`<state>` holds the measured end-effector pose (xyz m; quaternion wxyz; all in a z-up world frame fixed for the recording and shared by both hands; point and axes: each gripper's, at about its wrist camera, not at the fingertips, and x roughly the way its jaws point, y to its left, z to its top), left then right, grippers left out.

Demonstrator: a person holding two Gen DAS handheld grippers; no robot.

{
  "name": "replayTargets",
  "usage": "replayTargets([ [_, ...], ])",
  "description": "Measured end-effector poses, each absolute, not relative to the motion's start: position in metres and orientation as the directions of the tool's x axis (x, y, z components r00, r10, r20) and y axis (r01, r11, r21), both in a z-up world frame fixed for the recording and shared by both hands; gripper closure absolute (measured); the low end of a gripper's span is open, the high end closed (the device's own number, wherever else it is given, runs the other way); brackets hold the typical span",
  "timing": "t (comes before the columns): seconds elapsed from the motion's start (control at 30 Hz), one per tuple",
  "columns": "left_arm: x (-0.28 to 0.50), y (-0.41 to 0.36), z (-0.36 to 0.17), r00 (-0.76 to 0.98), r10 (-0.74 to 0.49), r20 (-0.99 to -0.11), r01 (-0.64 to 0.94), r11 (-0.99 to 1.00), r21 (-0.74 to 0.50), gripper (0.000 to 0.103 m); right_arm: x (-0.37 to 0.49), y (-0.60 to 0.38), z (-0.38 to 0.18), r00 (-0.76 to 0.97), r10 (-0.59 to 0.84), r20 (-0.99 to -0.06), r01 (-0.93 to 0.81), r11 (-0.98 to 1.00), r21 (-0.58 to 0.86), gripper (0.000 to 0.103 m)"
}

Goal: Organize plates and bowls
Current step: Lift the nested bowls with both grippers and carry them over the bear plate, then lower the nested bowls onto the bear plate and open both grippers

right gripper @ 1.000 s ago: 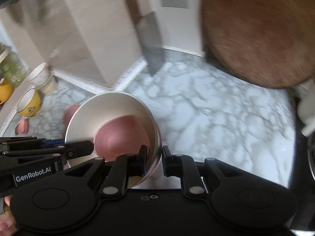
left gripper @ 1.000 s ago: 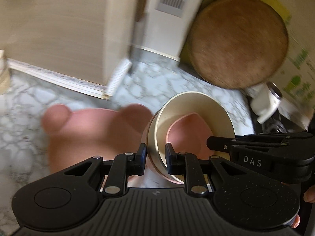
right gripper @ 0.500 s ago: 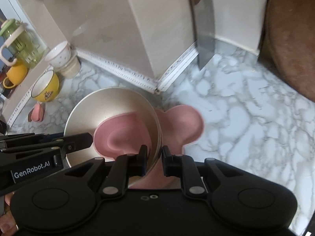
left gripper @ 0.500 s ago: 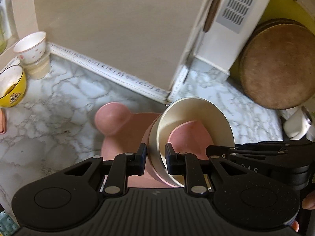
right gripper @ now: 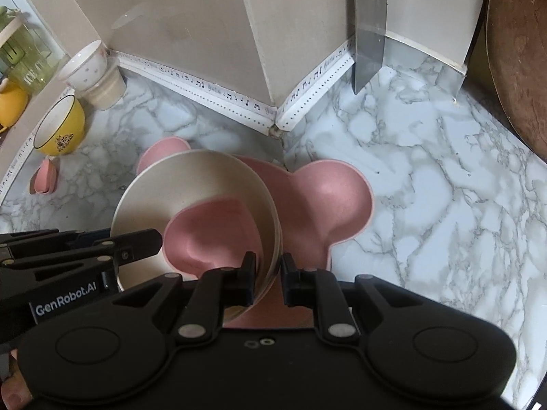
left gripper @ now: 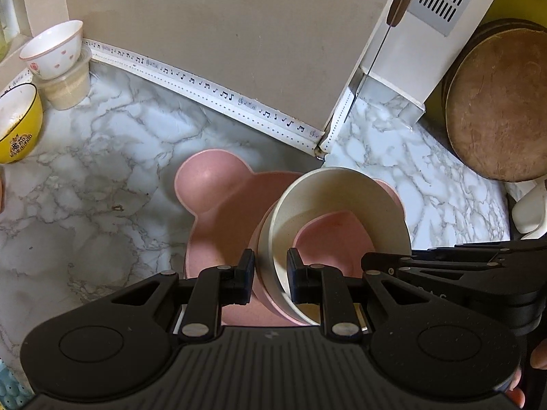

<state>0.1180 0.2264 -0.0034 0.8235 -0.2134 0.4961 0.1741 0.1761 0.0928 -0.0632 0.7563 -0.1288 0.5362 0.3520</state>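
Observation:
A cream bowl (left gripper: 328,198) (right gripper: 191,188) with a small pink dish (left gripper: 336,239) (right gripper: 212,235) inside sits over a pink bear-shaped plate (left gripper: 212,191) (right gripper: 328,205) on the marble counter. My left gripper (left gripper: 270,273) is shut on the bowl's left rim. My right gripper (right gripper: 267,275) is shut on the bowl's right rim. Each gripper shows in the other's view, on the opposite side of the bowl.
A yellow bowl (left gripper: 17,123) (right gripper: 59,130) and a white bowl stacked on a beige cup (left gripper: 54,51) (right gripper: 85,68) stand at the far left. A cleaver (right gripper: 369,27) hangs on the wall. A round wooden board (left gripper: 495,102) leans at right.
Both grippers have carried the bowl and pink plate leftward toward the wall corner and lowered them; the left-side bowls have come into view.

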Motion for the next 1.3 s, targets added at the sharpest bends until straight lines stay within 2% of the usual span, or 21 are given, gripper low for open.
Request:
replayTargets([
  [0.3, 0.121, 0.226, -0.011, 0.449, 0.065, -0.891, -0.486, 0.854, -0.183, 0.084, 0.173, 0.092, -0.062, 0.191, 0.395, -0.899, -0.668, 0.723, 0.176, 0.085],
  [0.53, 0.119, 0.227, -0.012, 0.461, 0.052, -0.886, -0.480, 0.854, -0.200, 0.084, 0.172, 0.088, -0.061, 0.191, 0.404, -0.894, -0.650, 0.735, 0.193, 0.077],
  [0.9, 0.106, 0.224, 0.001, 0.500, 0.082, -0.862, -0.464, 0.866, -0.188, 0.084, 0.162, 0.067, -0.046, 0.228, 0.454, -0.862, -0.630, 0.744, 0.225, 0.071],
  [1.23, 0.082, 0.203, 0.020, 0.559, 0.095, -0.824, -0.407, 0.897, -0.173, 0.083, 0.133, 0.042, -0.024, 0.307, 0.540, -0.784, -0.675, 0.704, 0.221, 0.057],
  [1.3, 0.077, 0.198, 0.023, 0.575, 0.098, -0.812, -0.390, 0.905, -0.168, 0.078, 0.127, 0.035, -0.021, 0.329, 0.550, -0.768, -0.683, 0.700, 0.209, 0.053],
])
